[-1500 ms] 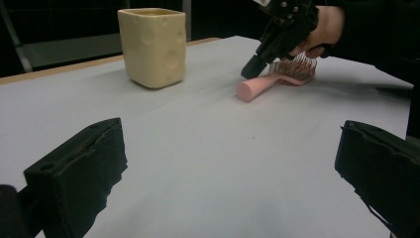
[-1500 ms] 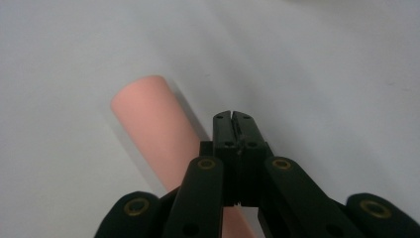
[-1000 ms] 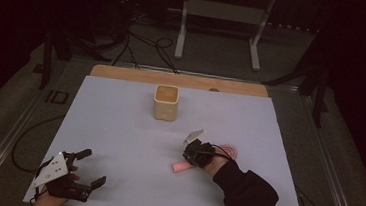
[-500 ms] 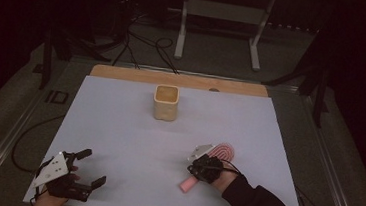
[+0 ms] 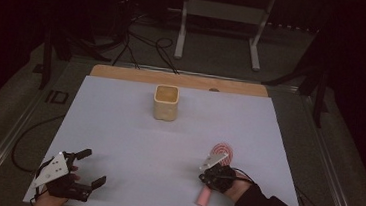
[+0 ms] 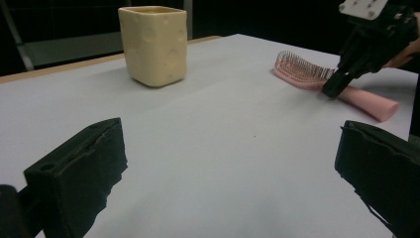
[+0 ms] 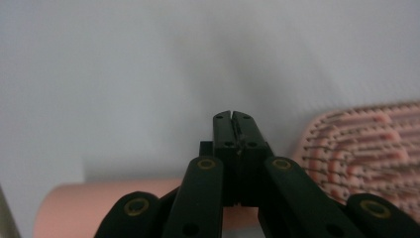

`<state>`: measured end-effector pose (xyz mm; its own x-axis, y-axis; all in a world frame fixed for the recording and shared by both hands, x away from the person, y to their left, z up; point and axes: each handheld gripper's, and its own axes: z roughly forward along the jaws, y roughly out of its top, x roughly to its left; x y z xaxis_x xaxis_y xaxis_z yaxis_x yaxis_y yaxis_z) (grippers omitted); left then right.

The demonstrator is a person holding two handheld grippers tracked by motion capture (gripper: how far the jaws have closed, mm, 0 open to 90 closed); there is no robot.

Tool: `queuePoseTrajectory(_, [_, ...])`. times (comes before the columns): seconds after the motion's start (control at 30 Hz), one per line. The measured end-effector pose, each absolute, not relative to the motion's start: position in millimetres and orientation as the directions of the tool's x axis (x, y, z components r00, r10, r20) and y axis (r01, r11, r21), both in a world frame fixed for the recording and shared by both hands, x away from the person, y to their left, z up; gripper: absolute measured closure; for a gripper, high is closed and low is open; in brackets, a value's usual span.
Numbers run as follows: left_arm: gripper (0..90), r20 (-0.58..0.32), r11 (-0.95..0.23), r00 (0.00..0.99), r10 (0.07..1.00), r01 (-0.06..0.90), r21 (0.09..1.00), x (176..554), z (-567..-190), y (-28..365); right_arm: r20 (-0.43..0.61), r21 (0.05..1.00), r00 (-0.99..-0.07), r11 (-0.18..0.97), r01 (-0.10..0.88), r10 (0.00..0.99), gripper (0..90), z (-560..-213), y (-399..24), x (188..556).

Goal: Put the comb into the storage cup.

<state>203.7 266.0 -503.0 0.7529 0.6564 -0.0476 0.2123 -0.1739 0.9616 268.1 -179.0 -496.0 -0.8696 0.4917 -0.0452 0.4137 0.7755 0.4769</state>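
Dark room, white tabletop (image 5: 133,129). Right claw (image 7: 232,116) fully closed with nothing gripped, tips pressed on the pink hairbrush (image 5: 212,173) neck near the front right edge. Left claw (image 5: 90,167) wide open, empty. Judgement: push slowly and keep contact centered so the brush doesn't pivot.

Cup (image 5: 166,103) far back at table (image 5: 118,127) centre, hairbrush (image 5: 214,171) near front right (beneath right gripper (image 5: 213,178)).
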Motion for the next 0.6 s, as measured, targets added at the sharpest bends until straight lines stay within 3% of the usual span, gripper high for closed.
queuePoseTrajectory(0.6, [0.0, -0.050, -0.172, 0.751, 0.659, 0.215, 0.961, 204.5, -503.6, 265.0, -0.068, 0.435, -0.844, 0.777, 0.455, 0.533, 90.0, -492.4, -228.0, 246.5])
